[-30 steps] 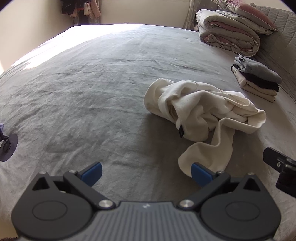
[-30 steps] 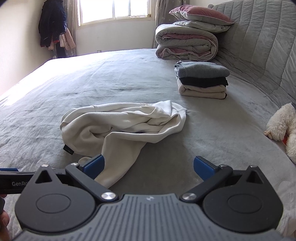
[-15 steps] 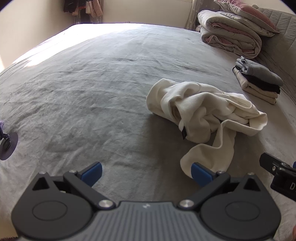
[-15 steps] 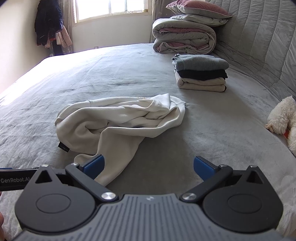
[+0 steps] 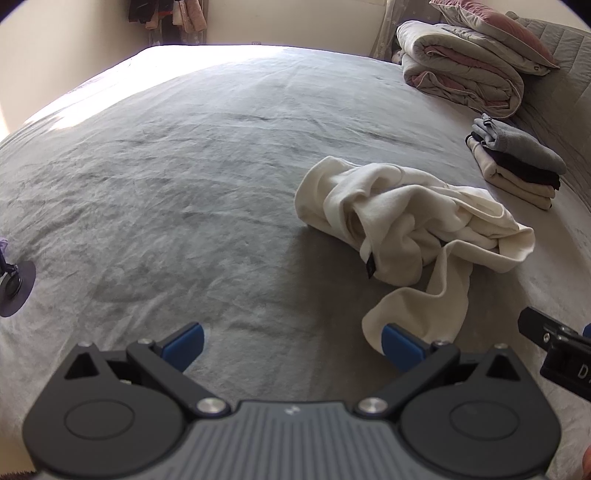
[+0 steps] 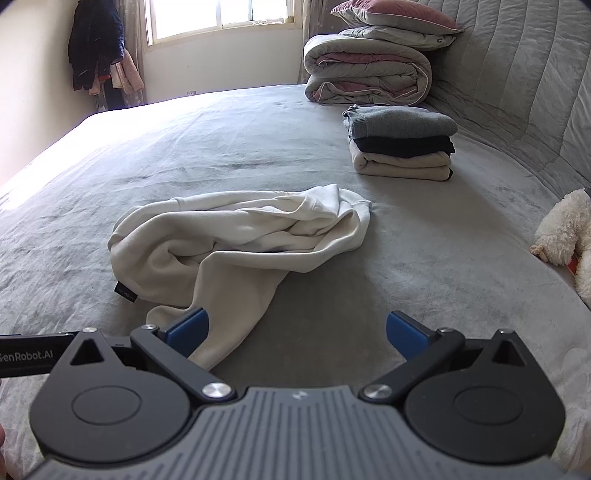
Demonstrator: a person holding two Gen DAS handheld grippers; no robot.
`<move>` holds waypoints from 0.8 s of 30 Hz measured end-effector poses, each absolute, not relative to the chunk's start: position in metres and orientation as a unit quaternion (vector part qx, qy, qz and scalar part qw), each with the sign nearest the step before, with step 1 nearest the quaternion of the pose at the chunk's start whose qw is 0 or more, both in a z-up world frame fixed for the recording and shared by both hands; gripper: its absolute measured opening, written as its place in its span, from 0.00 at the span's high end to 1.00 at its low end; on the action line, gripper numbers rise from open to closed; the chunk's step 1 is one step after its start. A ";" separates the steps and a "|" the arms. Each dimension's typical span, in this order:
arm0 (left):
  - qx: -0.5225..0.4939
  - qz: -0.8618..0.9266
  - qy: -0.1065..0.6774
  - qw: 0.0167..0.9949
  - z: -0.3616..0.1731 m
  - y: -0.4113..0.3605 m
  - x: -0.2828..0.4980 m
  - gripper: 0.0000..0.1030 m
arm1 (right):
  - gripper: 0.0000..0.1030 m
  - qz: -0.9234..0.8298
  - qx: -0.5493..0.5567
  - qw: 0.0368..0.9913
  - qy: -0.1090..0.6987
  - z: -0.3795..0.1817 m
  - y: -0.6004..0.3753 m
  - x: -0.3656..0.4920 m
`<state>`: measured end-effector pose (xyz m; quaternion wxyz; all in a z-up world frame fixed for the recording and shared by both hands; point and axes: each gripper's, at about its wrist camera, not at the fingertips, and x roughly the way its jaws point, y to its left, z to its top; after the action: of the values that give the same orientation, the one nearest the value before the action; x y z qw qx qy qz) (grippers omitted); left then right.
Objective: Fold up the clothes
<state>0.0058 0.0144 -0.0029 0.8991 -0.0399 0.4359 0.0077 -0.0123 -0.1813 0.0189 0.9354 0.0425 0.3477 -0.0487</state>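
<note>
A crumpled cream sweatshirt lies in a heap on the grey bedspread, unfolded, with 1 sleeve trailing toward the grippers and a small dark label showing at its near edge. The left gripper hovers above the bedspread with its blue-tipped fingers spread wide and nothing between them; its right finger sits just in front of the sleeve end. The right gripper is likewise released and empty, its left finger overlapping the sleeve end in view; contact cannot be told. Beyond the sweatshirt, well apart from it, stands a stack of 3 folded garments, grey on black on beige. Behind that rests a rolled duvet topped with pillows. A white plush toy lies at the right edge.
</note>
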 end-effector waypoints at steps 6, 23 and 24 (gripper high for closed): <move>-0.040 0.007 0.441 0.897 -0.005 0.014 0.007 0.00 | 0.00 -0.049 0.043 0.934 0.350 0.017 -0.181 -0.011; -0.038 0.011 0.437 0.899 -0.005 0.015 0.006 0.00 | 0.00 -0.047 0.043 0.933 0.354 0.016 -0.182 -0.011; -0.038 0.011 0.437 0.899 -0.005 0.015 0.006 0.00 | 0.00 -0.048 0.043 0.933 0.354 0.016 -0.182 -0.011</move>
<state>0.0064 0.0153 -0.0047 0.8987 -0.0377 0.4368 0.0109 -0.0110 -0.1822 0.0159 0.9331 0.0429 0.3538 -0.0475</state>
